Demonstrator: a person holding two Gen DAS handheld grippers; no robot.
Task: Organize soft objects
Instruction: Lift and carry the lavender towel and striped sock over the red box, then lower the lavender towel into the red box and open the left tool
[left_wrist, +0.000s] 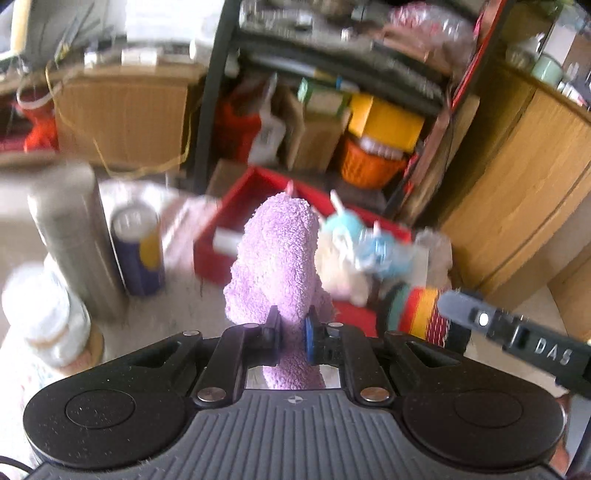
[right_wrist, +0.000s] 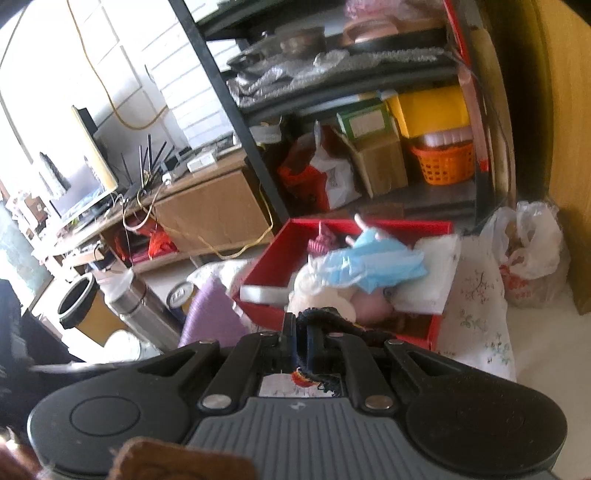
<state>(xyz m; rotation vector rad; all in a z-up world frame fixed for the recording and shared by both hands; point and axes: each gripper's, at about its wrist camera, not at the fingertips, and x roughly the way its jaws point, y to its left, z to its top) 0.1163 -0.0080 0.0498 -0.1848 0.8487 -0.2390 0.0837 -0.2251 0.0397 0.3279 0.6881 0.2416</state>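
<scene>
Nearest the left wrist camera, the left gripper (left_wrist: 291, 334) is clenched on a fluffy lilac terry-cloth soft item (left_wrist: 277, 258), which stands up from between its pads just in front of the red rectangular open box (left_wrist: 236, 201). The right gripper (right_wrist: 301, 334) is clamped on a dark knitted fabric piece with red and yellow threads (right_wrist: 325, 315); in the left view this looks like the striped red, yellow and teal knit (left_wrist: 417, 310) at the box's right front corner, though I cannot be sure they are one item.

The step in hand looks like carrying: both grippers hold a soft thing short of the red box. The next move would call for bringing the lilac item over the box's near wall and letting go only once it hangs above the contents.

Inside the red box lie a light blue crumpled cloth (right_wrist: 373, 264), a cream-white plush (right_wrist: 317, 291), a folded white padded sheet (right_wrist: 432, 273) and a small maroon tufted thing (right_wrist: 321, 242). Left of the box stand a steel flask (left_wrist: 74, 236) and a blue-and-yellow can (left_wrist: 138, 251).
</scene>
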